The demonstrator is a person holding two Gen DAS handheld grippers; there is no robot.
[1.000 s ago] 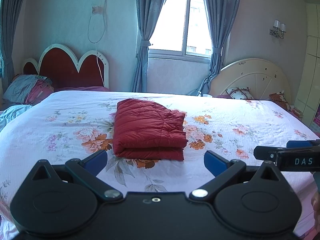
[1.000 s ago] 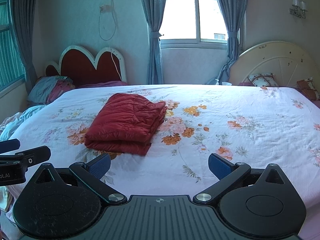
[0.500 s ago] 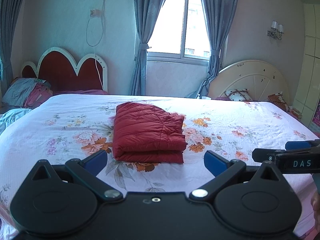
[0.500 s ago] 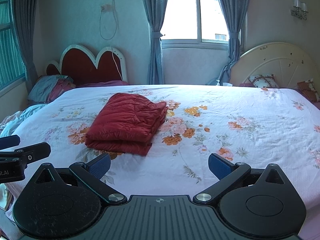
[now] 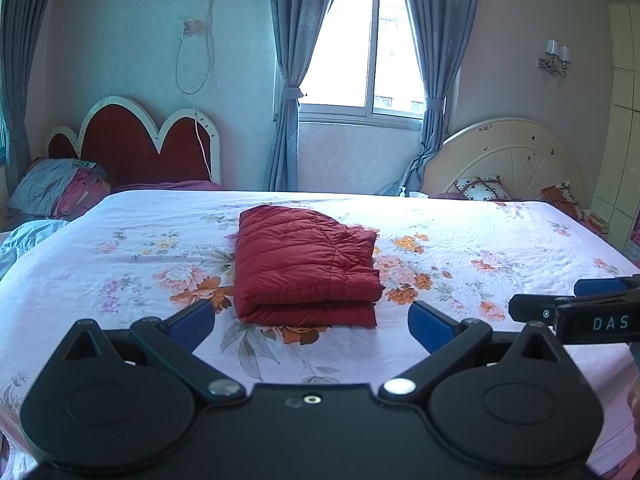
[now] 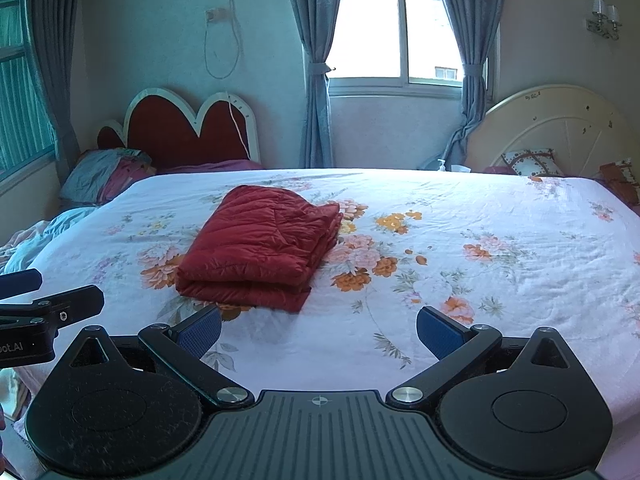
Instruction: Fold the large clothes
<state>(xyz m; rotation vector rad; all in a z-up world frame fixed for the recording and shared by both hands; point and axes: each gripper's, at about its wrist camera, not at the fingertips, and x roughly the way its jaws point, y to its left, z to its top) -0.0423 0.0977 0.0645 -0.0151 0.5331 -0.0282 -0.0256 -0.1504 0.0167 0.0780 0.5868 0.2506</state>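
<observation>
red quilted jacket lies folded into a thick rectangular bundle, two layers showing at its near edge, on the bed, left of centre on the mattress. it rests on the white sheet with pink and orange flower print; an orange bloom pokes out just beside its near left corner. nothing touches the bundle.

left tongs are spread wide, blue pads apart, empty, held above the near edge of the bed and short of the jacket. right tongs are likewise spread wide and empty, with the jacket ahead and to their left.

writing: in the left wrist view the right tool's side enters at the right edge, white letters "DAS" readable. in the right wrist view the left tool enters at the left edge, partial text "oot.AI", the start cut off.

beyond the bed: red headboard with white scalloped trim at left, a heap of blue and pink bedding beside it; cream round headboard at right with a patterned cushion; window between grey-blue curtains; wall lamp at upper right.
</observation>
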